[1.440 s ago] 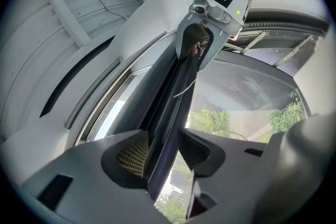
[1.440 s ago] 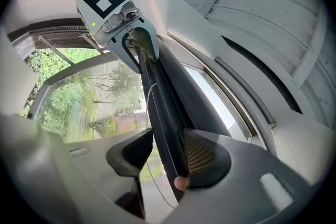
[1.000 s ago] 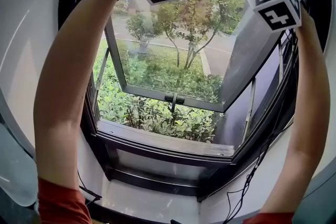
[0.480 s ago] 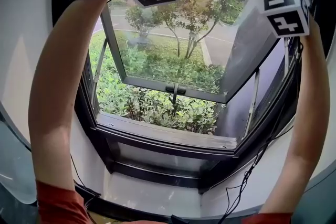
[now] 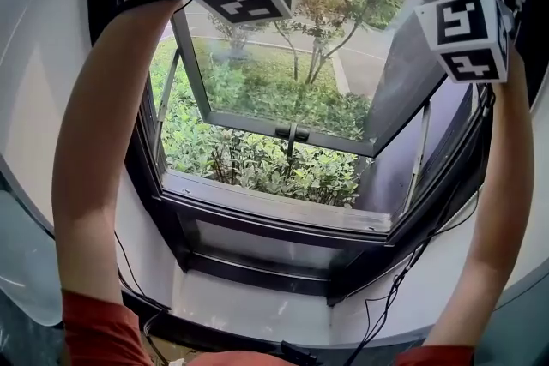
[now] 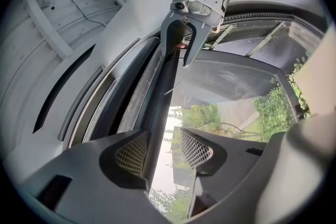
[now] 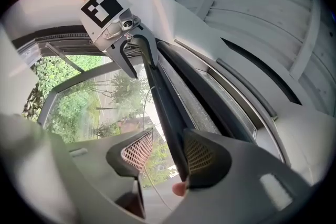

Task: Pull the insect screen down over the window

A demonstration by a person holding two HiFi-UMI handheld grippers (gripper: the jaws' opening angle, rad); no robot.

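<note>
Two grippers are seen lower than a second ago. The insect screen's bar (image 6: 161, 92), at the top of the window (image 5: 274, 212), is straddled unclamped by the left gripper (image 6: 164, 147), jaws just widened, and the right gripper (image 7: 170, 153), jaws parted.

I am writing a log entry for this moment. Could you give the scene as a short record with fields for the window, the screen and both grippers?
window sash: swung open outward
screen bar: high at the top of the window, not yet drawn down over the opening
left gripper: raised, jaws apart and just been opening, screen bar between them
right gripper: raised, jaws apart, same bar between them
</note>
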